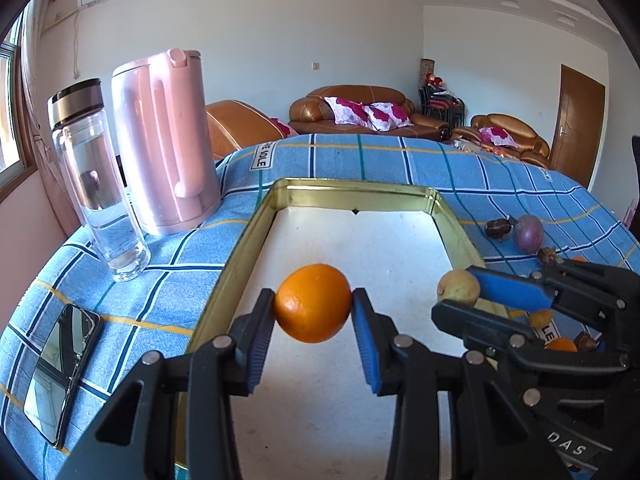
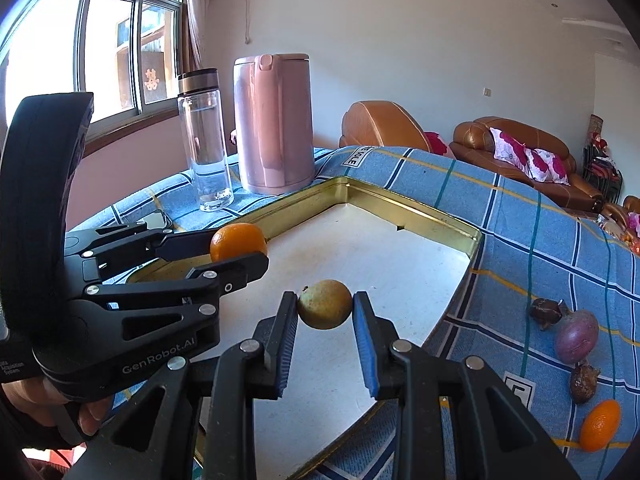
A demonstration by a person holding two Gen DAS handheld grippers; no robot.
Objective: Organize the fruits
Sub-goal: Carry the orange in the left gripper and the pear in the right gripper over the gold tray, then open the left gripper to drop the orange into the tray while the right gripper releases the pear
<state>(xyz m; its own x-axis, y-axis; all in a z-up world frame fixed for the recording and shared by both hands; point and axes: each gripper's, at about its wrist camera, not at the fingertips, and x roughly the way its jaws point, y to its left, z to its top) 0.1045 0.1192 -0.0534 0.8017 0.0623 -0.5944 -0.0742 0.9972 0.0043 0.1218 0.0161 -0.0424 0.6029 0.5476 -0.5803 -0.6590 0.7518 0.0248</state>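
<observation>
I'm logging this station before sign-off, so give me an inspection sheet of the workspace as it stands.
Surface: blue plaid cloth covers the table.
Job's things: gold-rimmed tray holds no fruit; purple fruit, dark fruits and a small orange lie on the cloth.
Clutter: pink kettle, clear bottle, phone.
Grippers: left gripper clamps an orange above the tray; right gripper clamps a yellowish fruit.
Cables: nothing seen.
Surroundings: leather sofas, window, door.

bottle left of kettle, behind tray
</observation>
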